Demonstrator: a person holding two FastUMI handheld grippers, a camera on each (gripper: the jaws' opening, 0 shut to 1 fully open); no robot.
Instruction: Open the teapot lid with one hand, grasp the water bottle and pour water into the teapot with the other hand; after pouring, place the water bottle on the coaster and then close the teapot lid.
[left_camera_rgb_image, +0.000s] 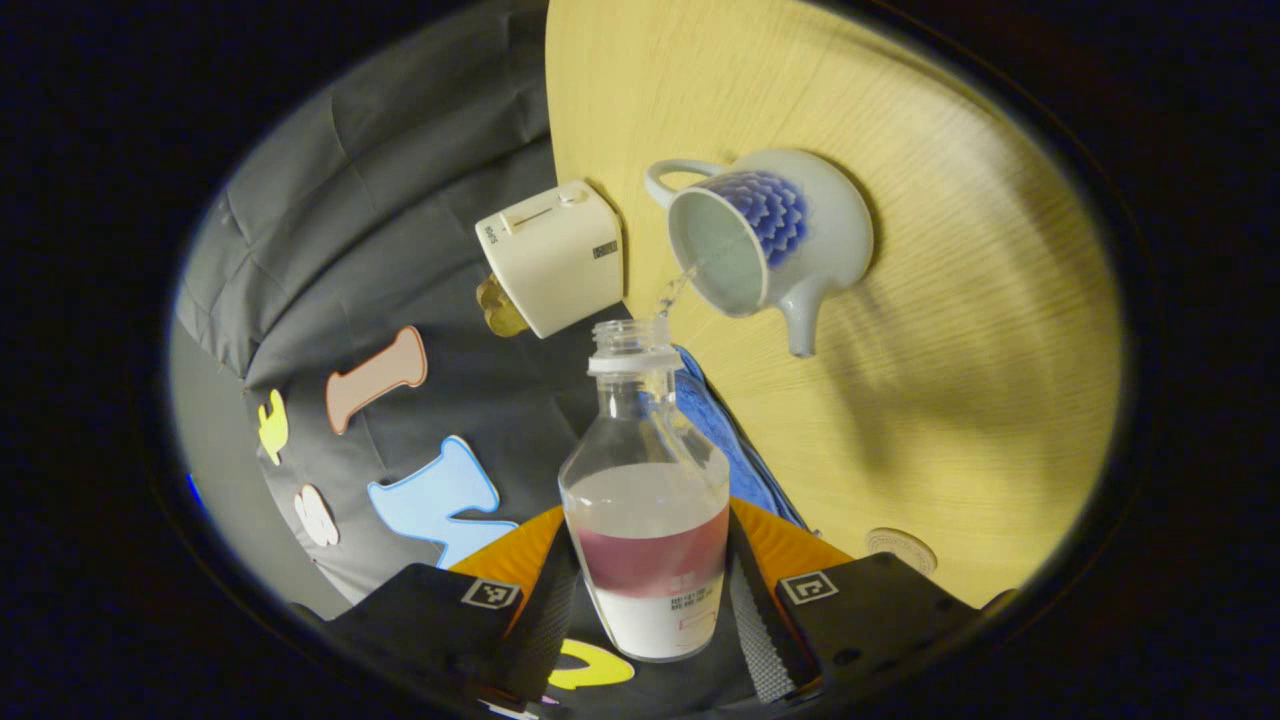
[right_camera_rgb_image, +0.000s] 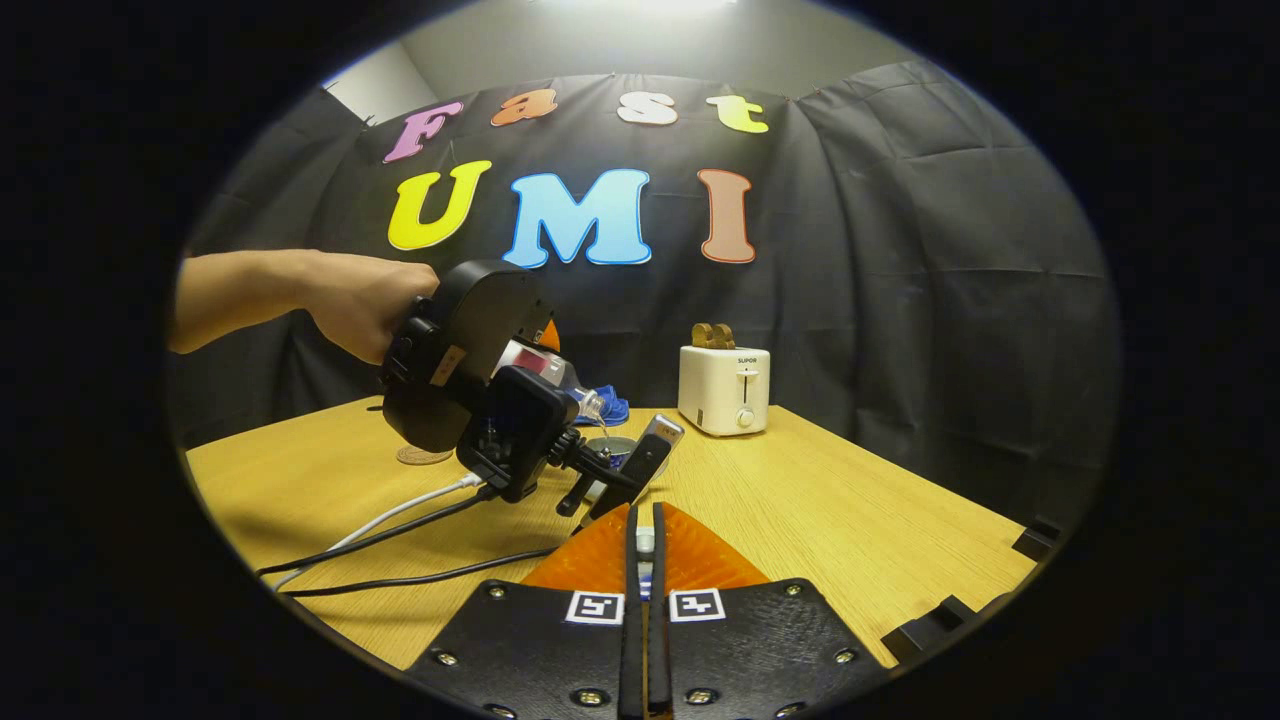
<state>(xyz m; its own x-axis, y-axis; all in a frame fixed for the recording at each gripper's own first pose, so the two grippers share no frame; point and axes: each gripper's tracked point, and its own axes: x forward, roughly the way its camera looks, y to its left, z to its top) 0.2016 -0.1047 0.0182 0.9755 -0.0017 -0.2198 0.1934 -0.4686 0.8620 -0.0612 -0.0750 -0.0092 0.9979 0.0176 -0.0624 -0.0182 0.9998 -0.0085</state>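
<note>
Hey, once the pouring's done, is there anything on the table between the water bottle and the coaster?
Nothing visible. In the left gripper view the left gripper holds the clear plastic water bottle tilted toward the open pale ceramic teapot. The round woven coaster lies on bare wooden table, with only open tabletop between.

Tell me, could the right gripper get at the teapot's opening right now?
Probably not. The left gripper holds the water bottle tipped at the teapot mouth, water streaming in. Seen from the right gripper, the hand and its gripper block the approach.
</note>
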